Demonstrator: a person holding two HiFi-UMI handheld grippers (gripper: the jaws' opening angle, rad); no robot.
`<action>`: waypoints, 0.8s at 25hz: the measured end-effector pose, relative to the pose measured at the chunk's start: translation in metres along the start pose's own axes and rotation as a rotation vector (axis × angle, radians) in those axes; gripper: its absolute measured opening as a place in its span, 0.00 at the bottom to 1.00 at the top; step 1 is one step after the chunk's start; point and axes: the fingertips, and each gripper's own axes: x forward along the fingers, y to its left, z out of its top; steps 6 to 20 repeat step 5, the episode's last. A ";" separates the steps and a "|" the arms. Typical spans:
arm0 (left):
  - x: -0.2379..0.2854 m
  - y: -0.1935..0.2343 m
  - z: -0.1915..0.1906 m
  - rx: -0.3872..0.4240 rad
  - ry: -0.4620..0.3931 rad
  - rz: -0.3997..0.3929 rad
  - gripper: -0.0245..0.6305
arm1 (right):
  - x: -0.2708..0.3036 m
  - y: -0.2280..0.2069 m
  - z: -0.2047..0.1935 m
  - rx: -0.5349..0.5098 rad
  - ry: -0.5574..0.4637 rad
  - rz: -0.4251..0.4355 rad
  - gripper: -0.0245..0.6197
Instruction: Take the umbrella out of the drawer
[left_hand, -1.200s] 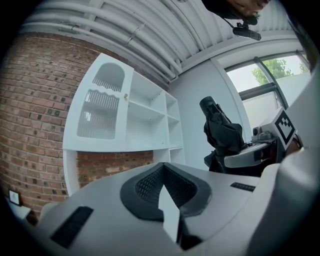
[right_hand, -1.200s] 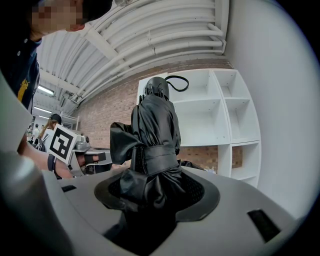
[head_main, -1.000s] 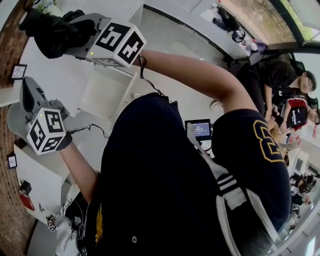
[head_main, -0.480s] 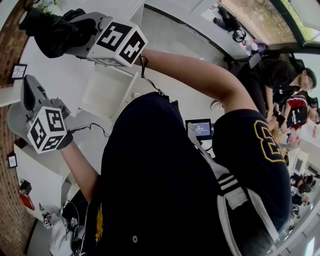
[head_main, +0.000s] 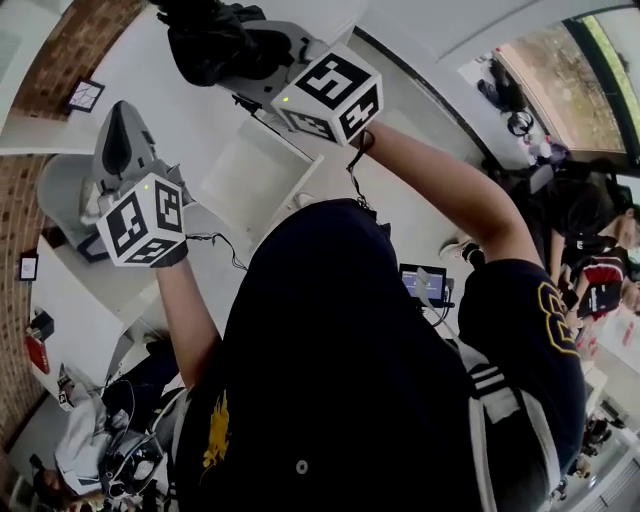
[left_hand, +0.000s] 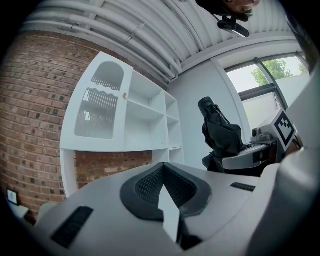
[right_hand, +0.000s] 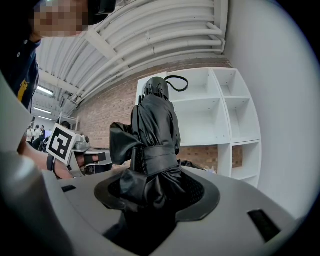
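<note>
Right claw clamped on folded umbrella, bundle sticking out ahead of the jaws, left claw closed empty off to its left; risk of slip or drop, grip likely biting loose slick fabric rather than shaft.

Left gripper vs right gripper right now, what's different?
The right gripper is clamped on a folded black umbrella; the left gripper is shut on nothing. In the head view the right gripper sits higher in the picture than the left. Both carry a marker cube.
</note>
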 end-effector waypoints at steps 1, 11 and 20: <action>0.000 -0.002 0.001 -0.001 -0.002 -0.004 0.06 | -0.002 -0.001 0.001 -0.001 0.000 -0.004 0.44; 0.006 -0.019 0.004 -0.009 -0.010 -0.030 0.06 | -0.015 -0.010 0.004 -0.005 0.005 -0.027 0.44; 0.006 -0.019 0.004 -0.009 -0.010 -0.030 0.06 | -0.015 -0.010 0.004 -0.005 0.005 -0.027 0.44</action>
